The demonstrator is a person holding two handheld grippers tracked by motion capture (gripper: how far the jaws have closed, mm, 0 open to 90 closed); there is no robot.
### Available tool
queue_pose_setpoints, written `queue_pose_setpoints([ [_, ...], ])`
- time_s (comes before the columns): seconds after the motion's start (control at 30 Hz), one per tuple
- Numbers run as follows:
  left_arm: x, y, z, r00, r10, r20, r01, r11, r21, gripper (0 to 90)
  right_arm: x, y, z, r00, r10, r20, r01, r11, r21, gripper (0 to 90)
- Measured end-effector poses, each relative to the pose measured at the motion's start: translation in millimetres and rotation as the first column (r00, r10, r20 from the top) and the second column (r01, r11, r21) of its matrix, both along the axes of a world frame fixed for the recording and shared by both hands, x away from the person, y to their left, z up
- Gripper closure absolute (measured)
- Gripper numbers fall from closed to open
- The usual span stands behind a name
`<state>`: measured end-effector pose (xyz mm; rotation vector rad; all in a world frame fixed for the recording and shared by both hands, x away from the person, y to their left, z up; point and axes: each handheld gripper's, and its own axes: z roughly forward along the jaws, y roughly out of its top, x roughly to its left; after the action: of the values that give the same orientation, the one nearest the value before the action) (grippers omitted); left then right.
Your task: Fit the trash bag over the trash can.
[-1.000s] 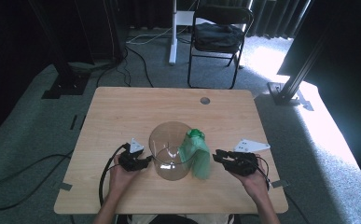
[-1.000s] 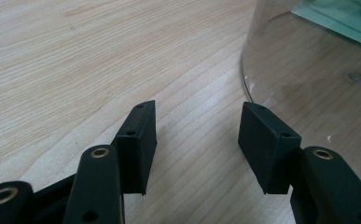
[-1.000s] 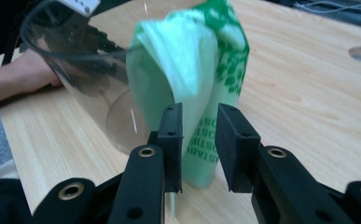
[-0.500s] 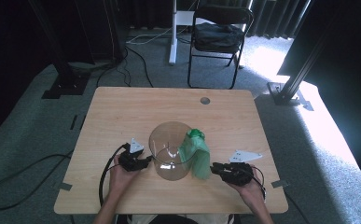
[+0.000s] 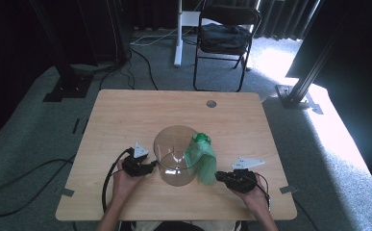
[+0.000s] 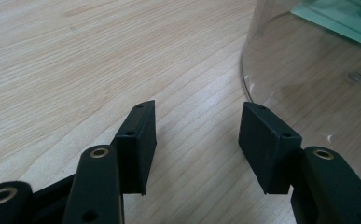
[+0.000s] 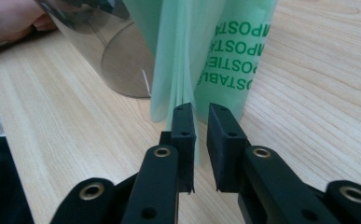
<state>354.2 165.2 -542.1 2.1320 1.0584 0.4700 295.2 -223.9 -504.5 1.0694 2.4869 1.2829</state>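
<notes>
1. Right gripper (image 7: 199, 116): dropped lower than a second ago, jaws just been closing on the hem of the green bag (image 7: 201, 51), nearly together, a thin fold between.
2. Left gripper (image 6: 197, 135): jaws apart, parked beside the clear bin (image 5: 175, 155), near the tabletop's (image 5: 126, 115) front edge.
3. Bag draped over bin's right rim; probably about to get pulled.

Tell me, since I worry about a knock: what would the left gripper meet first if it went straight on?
Probably the clear bin's wall: the left gripper's open jaws point at its base, right jaw nearest.
</notes>
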Motion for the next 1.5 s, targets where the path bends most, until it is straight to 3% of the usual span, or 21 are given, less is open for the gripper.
queue_pose_setpoints([
  [0.37, 0.0, -0.1, 0.0, 1.0000, 0.000, 0.000, 0.000, 1.0000, 0.000, 46.8, 6.4, 10.0, -15.9, 0.9984, 0.026, -0.050, -0.026, 1.000, -0.005, 79.0],
  [0.53, 0.1, -0.1, 0.0, 1.0000, 0.000, 0.000, 0.000, 1.0000, 0.000, 46.9, 11.5, 7.9, -16.0, 0.9988, 0.006, -0.048, -0.006, 1.000, -0.009, 88.8],
  [0.67, 0.0, -0.4, 0.2, 1.0000, 0.002, 0.000, -0.002, 1.0000, 0.002, 46.9, 14.5, 1.6, -11.0, 0.9989, -0.025, -0.039, 0.025, 1.000, 0.012, 90.0],
  [0.9, -0.5, -2.0, 0.8, 1.0000, -0.002, -0.002, 0.002, 1.0000, 0.006, 48.4, 20.7, -15.4, 8.0, 0.9968, -0.080, 0.005, 0.080, 0.996, 0.051, 90.0],
  [1.13, 0.0, -4.2, 2.0, 0.9999, -0.012, 0.007, 0.012, 0.9999, 0.009, 48.5, 30.7, -31.6, 41.2, 0.9898, -0.122, 0.073, 0.115, 0.989, 0.097, 90.0],
  [1.5, -0.3, -6.3, 5.7, 0.9992, -0.022, 0.032, 0.022, 0.9997, -0.005, 51.7, 40.6, -30.9, 98.4, 0.9727, -0.123, 0.197, 0.099, 0.987, 0.126, 90.0],
])
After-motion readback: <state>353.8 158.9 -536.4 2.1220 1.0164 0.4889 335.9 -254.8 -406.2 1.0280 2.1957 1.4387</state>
